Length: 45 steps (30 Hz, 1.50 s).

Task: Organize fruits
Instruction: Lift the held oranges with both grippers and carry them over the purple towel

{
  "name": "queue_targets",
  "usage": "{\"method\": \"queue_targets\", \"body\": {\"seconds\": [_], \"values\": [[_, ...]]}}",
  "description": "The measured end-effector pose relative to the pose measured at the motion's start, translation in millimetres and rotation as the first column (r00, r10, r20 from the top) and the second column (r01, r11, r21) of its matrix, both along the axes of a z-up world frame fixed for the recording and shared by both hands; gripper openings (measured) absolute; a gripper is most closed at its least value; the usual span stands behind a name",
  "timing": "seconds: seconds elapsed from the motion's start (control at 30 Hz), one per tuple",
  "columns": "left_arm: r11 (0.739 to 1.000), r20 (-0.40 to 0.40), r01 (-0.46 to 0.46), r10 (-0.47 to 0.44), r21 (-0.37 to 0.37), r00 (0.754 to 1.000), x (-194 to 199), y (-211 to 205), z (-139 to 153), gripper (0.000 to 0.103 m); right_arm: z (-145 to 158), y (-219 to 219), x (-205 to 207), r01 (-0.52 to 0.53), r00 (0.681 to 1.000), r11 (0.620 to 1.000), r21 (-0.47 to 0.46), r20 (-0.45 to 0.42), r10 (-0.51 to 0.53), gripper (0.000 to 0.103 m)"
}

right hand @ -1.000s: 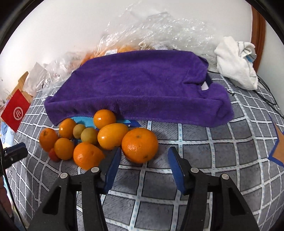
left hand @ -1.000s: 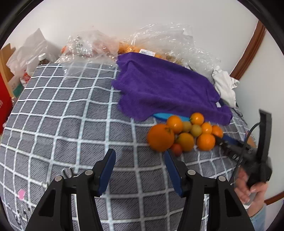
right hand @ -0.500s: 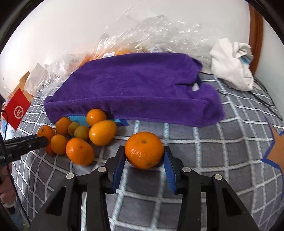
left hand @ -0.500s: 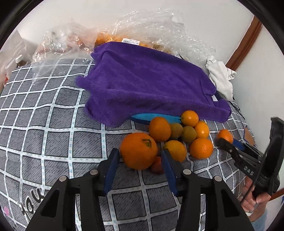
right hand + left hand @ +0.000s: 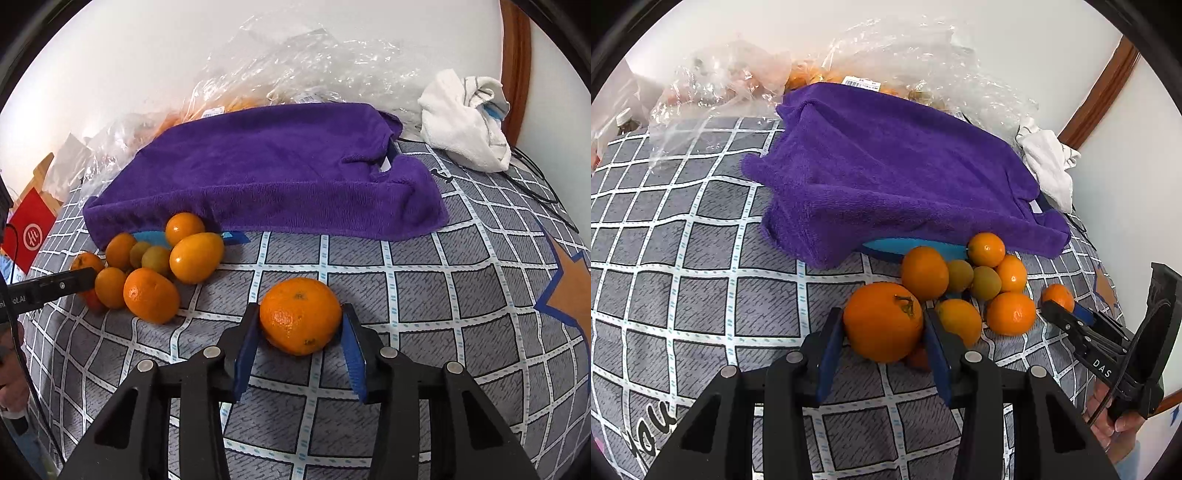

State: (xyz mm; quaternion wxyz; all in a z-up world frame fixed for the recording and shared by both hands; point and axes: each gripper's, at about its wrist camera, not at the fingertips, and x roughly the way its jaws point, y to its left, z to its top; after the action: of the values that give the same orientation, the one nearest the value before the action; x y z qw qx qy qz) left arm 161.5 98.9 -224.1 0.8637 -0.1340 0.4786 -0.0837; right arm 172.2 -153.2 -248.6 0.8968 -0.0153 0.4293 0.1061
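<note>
Purple towel (image 5: 266,173) behind fruit pile (image 5: 155,266).

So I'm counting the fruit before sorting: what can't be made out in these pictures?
- Small reddish fruit, left wrist view: mostly hidden behind the big stemmed orange and a tool finger.
- Blue flat object, both views: covered by the purple terry towel.
- Fruit in the crinkled clear plastic bags: blurred by film, uncountable.

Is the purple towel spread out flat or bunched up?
Spread out, not bunched: the purple towel lies draped over something raised on the checked cloth, its front edge hanging down behind the pile of small fruits.
</note>
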Motion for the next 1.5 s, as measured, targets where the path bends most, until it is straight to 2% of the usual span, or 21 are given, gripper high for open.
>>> {"method": "queue_targets", "body": {"seconds": [0.13,0.3,0.8,1.13,1.5], "values": [[1.0,0.011,0.001,-0.002,0.025,1.0,1.3,-5.3,-1.0,0.041,2.6,0.7,-2.3,0.002,1.0,1.0,0.002,-0.002,-0.002,0.042],[1.0,-0.002,0.0,0.0,-0.002,1.0,-1.9,-3.7,2.8,0.04,13.4,0.1,-11.3,0.011,1.0,1.0,0.004,0.011,-0.011,0.042],[0.998,0.058,-0.058,0.058,0.004,0.997,-17.8,13.9,48.7,0.04,56.1,-13.1,-13.8,0.051,0.997,0.998,0.022,0.062,-0.053,0.042],[0.997,0.123,-0.081,0.08,0.008,0.989,4.5,17.2,89.1,0.04,96.4,-20.5,0.6,0.05,0.988,0.999,0.004,0.144,-0.05,0.042],[0.995,0.145,-0.096,0.093,0.018,0.985,52.7,20.4,101.0,0.04,110.0,-7.5,46.5,0.007,0.985,1.0,0.019,0.174,-0.011,0.042]]}}
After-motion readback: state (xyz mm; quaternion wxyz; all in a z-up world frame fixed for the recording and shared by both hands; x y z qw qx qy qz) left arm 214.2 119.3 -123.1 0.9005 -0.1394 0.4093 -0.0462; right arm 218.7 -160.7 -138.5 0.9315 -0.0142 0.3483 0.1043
